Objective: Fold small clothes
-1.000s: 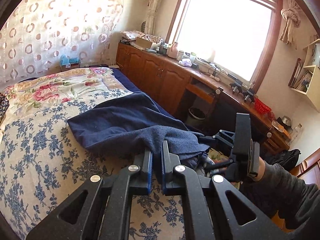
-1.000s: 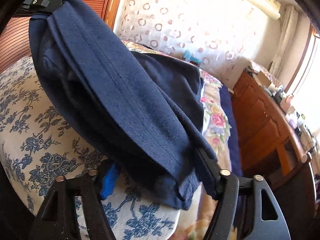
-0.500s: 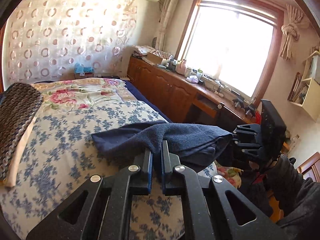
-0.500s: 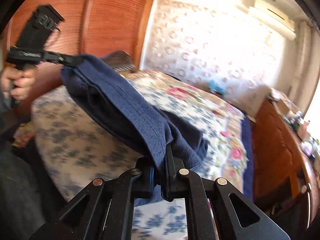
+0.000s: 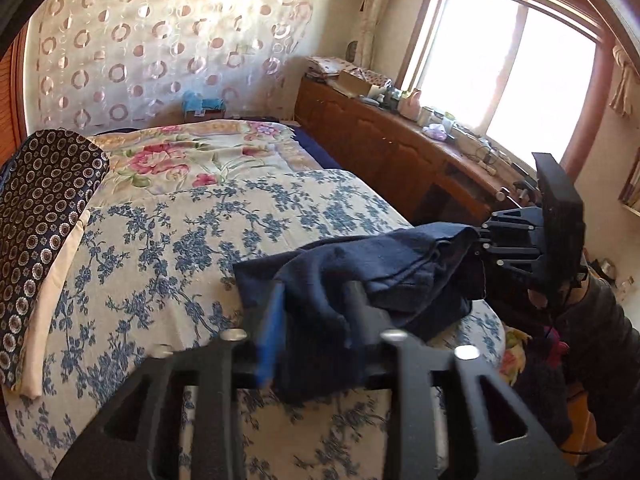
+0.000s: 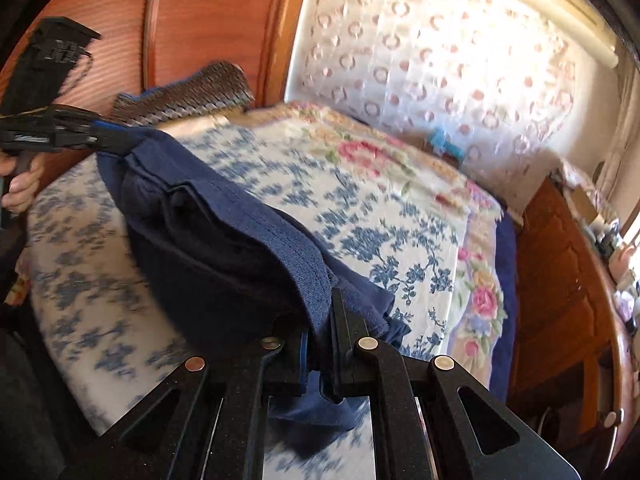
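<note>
Your left gripper [image 5: 316, 328] is opening, navy garment [image 5: 384, 276] slack between its jaws; right gripper [image 6: 320, 344], at 3 o'clock, has just clamped the cloth – handover underway, fold pending.

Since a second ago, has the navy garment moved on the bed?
Yes. The navy garment has slid off the mid-bed and now sits bunched at the near edge of the floral bedspread.
</note>
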### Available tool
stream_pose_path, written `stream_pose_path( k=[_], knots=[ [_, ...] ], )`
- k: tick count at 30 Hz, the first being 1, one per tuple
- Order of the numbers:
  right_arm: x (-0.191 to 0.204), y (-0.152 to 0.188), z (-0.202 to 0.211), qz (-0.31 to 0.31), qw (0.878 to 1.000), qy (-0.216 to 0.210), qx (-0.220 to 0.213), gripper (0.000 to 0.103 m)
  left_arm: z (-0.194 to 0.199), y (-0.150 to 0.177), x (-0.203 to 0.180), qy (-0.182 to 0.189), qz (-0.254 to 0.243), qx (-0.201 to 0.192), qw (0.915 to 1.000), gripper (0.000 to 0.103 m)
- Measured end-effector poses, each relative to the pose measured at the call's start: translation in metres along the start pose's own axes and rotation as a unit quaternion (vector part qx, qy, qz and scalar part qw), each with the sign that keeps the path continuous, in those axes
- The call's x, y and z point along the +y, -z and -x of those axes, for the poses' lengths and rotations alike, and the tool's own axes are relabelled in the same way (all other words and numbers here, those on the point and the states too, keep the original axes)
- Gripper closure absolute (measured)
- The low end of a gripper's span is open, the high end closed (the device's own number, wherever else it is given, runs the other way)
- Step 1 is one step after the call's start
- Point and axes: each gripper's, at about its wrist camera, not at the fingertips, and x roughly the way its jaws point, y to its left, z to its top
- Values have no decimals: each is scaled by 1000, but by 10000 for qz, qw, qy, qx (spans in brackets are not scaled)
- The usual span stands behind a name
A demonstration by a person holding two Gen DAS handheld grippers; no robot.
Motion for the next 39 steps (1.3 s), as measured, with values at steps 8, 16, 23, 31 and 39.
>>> stream_pose_path(
  k=[8,16,23,31,39],
  knots=[
    [-22,-22,-44,-740,9971,-83,133,84,-23,6,10,-39,6,140,9999,27],
    [-30,-20,-42,-1012,9945,252,-110,46,-68,18,7,-248,-212,727,9968,27],
    [-44,-19,-49,-1241,9917,286,-156,38,-104,-6,19,-442,-175,849,9953,27],
    [-64,-20,-55,-1664,9853,-370,82,38,-135,-17,50,-807,16,965,9921,27],
    [-72,-23,-54,-1848,9809,-603,3,38,-136,-20,66,-1017,142,797,9915,27]
  ],
)
